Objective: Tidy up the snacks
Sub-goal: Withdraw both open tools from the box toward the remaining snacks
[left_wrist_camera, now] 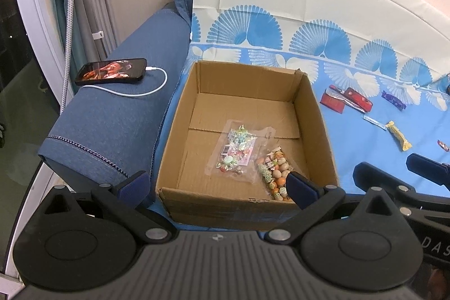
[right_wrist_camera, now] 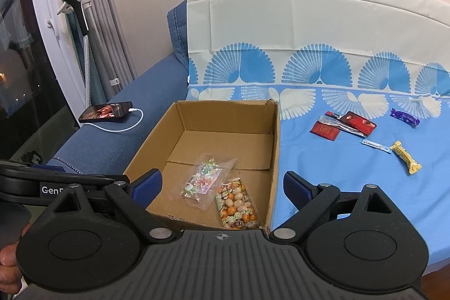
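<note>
Two snack bags already lie inside an open cardboard box (left_wrist_camera: 315,114) in the left wrist view: a clear bag of wrapped candies (left_wrist_camera: 237,151) near the middle of the floor, and a bag of round orange and beige snacks (left_wrist_camera: 274,170) just beside it, toward the near right corner. The left gripper (left_wrist_camera: 222,184) hovers over the box's near edge, its blue-padded fingers spread wide and holding nothing. The box sits on a blue patterned cloth (left_wrist_camera: 365,148) draped over a sofa. To the left, a phone (left_wrist_camera: 111,70) rests on the sofa arm with a white charging cable (left_wrist_camera: 157,83) plugged in. To the right of the box, loose on the cloth, lie red packets (left_wrist_camera: 346,100), a purple wrapped candy (left_wrist_camera: 393,100) and a yellow wrapped bar (left_wrist_camera: 398,135), well apart from the box.

In the right wrist view, the right gripper (right_wrist_camera: 222,187) also hangs above the box's near rim (right_wrist_camera: 270,204), fingers spread and empty. The red packets (right_wrist_camera: 343,125), purple candy (right_wrist_camera: 405,117), a small white sachet (right_wrist_camera: 375,145) and yellow bar (right_wrist_camera: 406,156) wait on the cloth to the right.

Likely risks: the flat, slippery wrappers may slide out of a pinch, or the fingers may catch the soft cloth along with a packet and drag the other snacks. The overlapping red packets could lift together or drop singly. A low carry might knock the box's right wall.
</note>
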{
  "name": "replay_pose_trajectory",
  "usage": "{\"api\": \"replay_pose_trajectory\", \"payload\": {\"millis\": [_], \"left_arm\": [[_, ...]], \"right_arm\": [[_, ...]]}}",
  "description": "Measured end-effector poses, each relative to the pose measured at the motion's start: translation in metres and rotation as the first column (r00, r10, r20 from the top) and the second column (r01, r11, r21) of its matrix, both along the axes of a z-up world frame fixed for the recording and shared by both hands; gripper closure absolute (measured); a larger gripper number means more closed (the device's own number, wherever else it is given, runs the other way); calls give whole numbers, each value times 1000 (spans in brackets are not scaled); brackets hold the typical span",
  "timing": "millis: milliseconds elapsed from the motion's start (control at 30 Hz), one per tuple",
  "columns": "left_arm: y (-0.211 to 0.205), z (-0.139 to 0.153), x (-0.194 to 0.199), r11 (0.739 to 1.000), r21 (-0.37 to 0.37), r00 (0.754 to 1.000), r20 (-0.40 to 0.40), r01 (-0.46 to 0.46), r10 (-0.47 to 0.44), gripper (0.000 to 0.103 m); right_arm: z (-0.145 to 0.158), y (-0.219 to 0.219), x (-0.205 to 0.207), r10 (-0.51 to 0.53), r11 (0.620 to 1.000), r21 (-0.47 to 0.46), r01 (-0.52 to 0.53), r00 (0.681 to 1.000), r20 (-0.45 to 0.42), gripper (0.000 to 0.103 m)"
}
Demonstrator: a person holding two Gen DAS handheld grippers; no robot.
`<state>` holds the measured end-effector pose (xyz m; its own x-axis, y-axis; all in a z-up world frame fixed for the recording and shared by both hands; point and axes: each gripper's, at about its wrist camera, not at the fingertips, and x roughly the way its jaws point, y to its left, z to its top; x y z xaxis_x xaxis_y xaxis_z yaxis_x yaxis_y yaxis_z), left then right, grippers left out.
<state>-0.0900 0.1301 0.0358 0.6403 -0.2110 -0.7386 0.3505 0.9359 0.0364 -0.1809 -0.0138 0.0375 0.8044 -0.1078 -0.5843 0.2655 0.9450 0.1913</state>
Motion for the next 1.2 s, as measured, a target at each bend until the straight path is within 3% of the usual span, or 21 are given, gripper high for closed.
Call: {"api": "replay_pose_trajectory", "payload": {"millis": [1200], "left_arm": [[-27,-4,2,997,67,1000,-13,26,-26,0]], "right_arm": [[-13,-28,-10,-62,994,86,62,998,7,8]]}}
